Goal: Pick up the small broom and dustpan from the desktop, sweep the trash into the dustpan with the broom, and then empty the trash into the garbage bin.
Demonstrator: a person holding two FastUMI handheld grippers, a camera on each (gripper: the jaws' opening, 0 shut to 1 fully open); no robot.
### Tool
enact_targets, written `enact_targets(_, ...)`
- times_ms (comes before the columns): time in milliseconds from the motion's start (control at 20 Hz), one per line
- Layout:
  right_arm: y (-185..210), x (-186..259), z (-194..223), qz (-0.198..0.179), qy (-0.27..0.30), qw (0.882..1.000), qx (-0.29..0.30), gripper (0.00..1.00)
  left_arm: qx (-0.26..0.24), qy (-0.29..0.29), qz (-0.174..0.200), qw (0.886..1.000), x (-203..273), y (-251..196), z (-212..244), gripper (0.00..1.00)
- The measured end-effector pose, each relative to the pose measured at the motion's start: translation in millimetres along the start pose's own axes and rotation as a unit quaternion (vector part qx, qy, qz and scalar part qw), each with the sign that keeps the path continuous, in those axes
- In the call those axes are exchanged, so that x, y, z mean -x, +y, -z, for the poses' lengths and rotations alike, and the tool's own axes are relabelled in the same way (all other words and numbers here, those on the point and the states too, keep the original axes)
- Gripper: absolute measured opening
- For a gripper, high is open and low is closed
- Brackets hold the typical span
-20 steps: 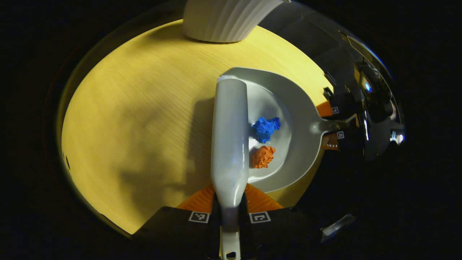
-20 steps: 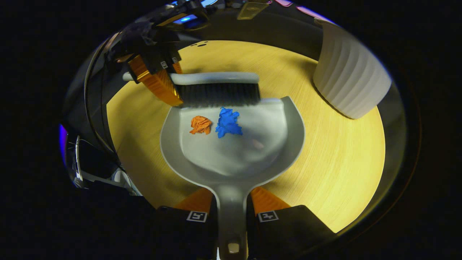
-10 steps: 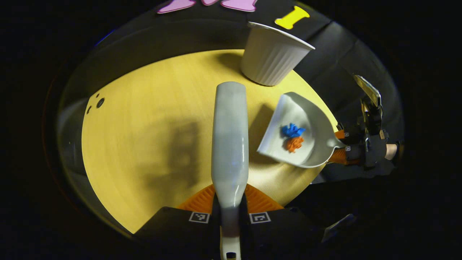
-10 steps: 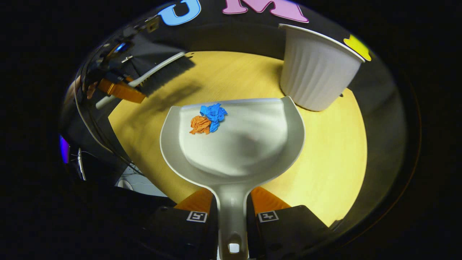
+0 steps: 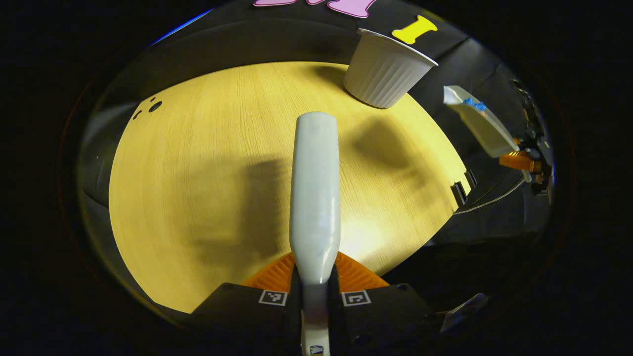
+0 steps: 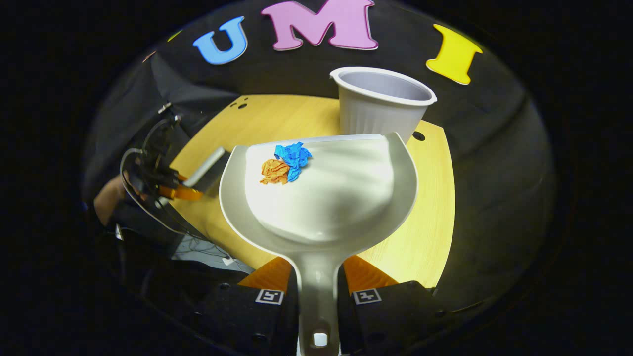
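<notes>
- Grey plastic of the dustpan [image 6: 326, 198] spreads across the middle of the right gripper view, its handle running down between the two orange fingers [image 6: 363, 274] of the right claw [image 6: 316, 277], which press on the handle from either side.
- Two crumpled bits of trash lie touching each other near the pan's front lip, on its left part: a blue paper wad [image 6: 294, 154] and an orange paper wad [image 6: 275, 171] just below and left of it.
- Beyond the pan's front lip stands the white ribbed garbage bin [image 6: 381, 106], upright on the yellow wooden surface [image 6: 430, 212] near its far edge; the bin's open mouth shows a bare inner wall.
- Left of the pan, farther off in that view, the left claw [image 6: 180, 190] carries the broom [image 6: 205, 168], with a hand [image 6: 106, 200] dimly seen behind it.
- Seen from the left gripper view, the broom's pale back [image 5: 315, 193] runs straight up from the left claw [image 5: 315, 279], whose orange fingers [image 5: 274, 274] close on its neck from both sides.
- At the right edge of that view the dustpan [image 5: 479, 126] hangs tilted in the air, off the surface's right edge, a sliver of blue at its lip, held by the right claw [image 5: 519, 160].
- Near the surface's far edge, the bin [image 5: 388, 74] stands left of the raised pan and apart from it.
</notes>
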State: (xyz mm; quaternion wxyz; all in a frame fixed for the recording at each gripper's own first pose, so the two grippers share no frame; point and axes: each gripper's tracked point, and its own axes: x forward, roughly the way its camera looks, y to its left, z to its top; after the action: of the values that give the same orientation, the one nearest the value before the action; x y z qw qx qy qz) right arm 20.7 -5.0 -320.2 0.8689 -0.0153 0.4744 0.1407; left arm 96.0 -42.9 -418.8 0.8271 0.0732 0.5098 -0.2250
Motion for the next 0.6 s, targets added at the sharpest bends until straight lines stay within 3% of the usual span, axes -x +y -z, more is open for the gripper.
enact_targets(150, 5.4, -0.4, 0.2, -0.009, -0.013, 0.999, -0.041, 0.33, -0.001, -0.007, 0.002, 1.0, 10.7, -10.6, -4.4, 0.25)
enact_targets(600, -17.6, -25.5, -29.9, 0.073, -0.072, 0.994, -0.045, 0.36, 0.051, -0.048, -0.008, 0.998, 20.5, 2.6, -13.3, 0.26)
